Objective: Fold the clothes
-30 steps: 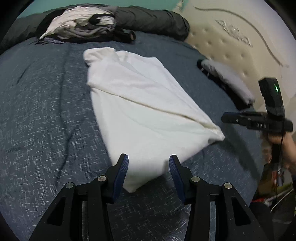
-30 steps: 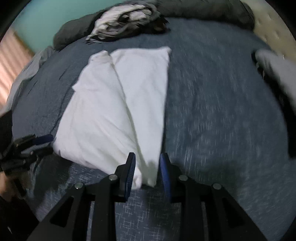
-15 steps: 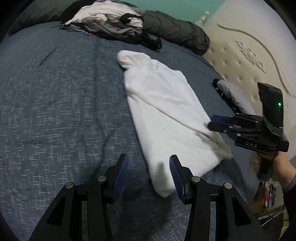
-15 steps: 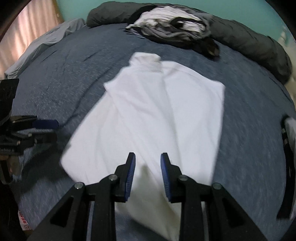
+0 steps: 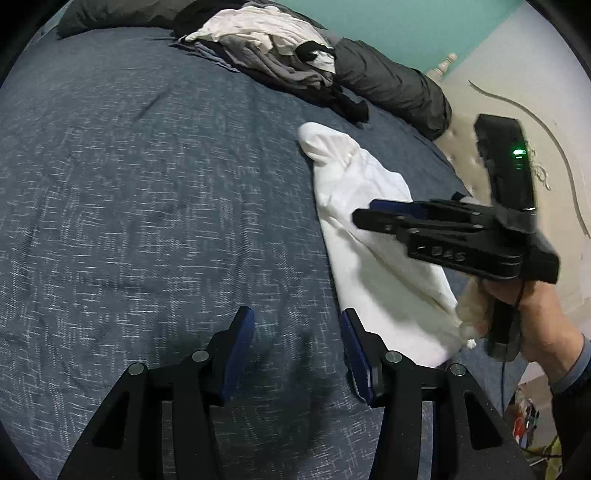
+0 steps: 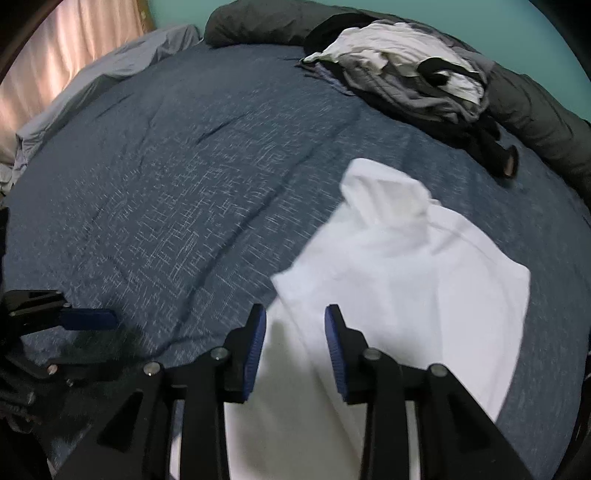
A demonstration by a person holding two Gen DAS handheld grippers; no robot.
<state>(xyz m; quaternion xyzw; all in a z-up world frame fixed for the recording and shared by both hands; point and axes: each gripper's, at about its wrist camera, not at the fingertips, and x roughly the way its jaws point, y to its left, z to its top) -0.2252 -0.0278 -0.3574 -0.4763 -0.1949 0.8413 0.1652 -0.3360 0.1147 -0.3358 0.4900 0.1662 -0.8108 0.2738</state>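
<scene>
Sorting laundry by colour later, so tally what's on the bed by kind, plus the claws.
White garment laid flat: 1
Heap of mixed clothes: 1
Dark rolled bedding: 1
Claws, left claw and right claw: 2
Total: 5

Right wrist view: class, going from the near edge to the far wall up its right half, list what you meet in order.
Open right gripper → white folded garment → blue speckled bedspread → heap of unfolded grey, white and black clothes → dark grey rolled duvet → teal wall.
</scene>
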